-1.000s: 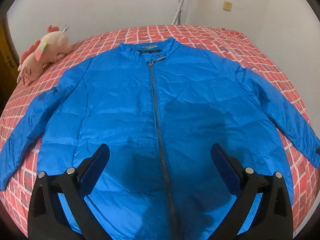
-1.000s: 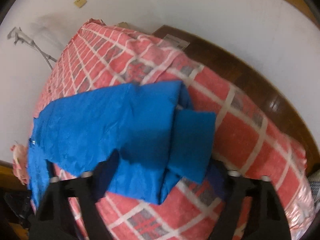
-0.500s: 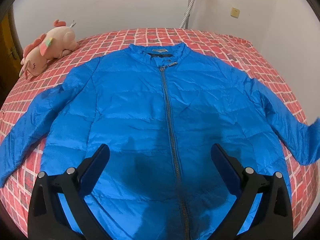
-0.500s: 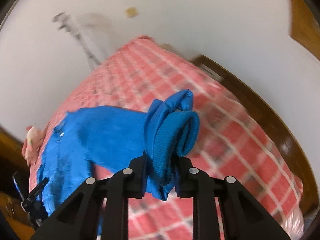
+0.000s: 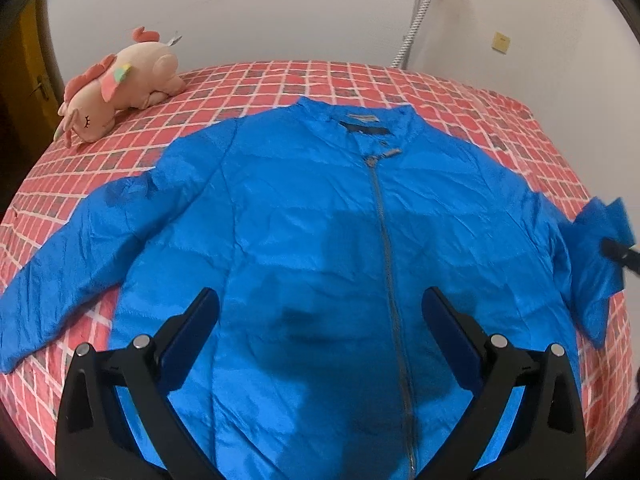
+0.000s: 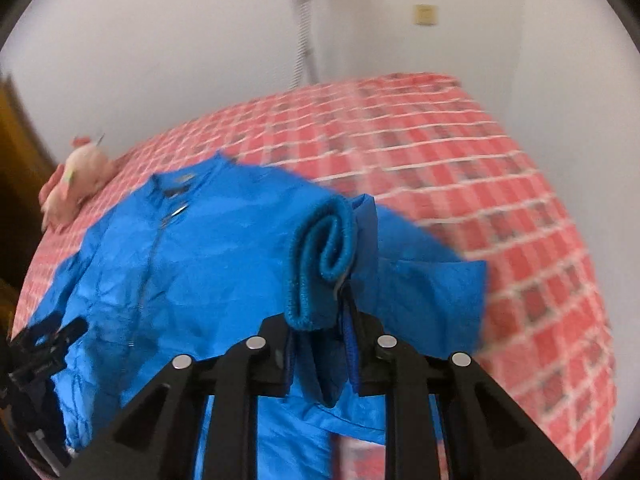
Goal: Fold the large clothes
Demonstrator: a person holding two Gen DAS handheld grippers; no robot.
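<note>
A blue zip jacket [image 5: 312, 248] lies front up on the red checked bed [image 5: 280, 80], collar at the far side. My left gripper [image 5: 320, 320] is open and empty, hovering above the jacket's lower front. My right gripper [image 6: 322, 352] is shut on the knit cuff [image 6: 320, 256] of the jacket's right sleeve and holds it lifted above the bed. In the left wrist view that raised sleeve [image 5: 596, 248] shows at the far right with the right gripper's tip [image 5: 622, 256]. The left sleeve [image 5: 68, 264] lies stretched out flat.
A pink plush toy [image 5: 116, 88] lies at the bed's far left corner; it also shows in the right wrist view [image 6: 76, 188]. A white wall with a hose [image 5: 416, 16] stands behind the bed. A wooden door [image 5: 24, 64] is at the left.
My right gripper has closed on the right sleeve cuff, lifted it off the bed and swung it toward the jacket body. The left gripper has drifted left and stayed open.
</note>
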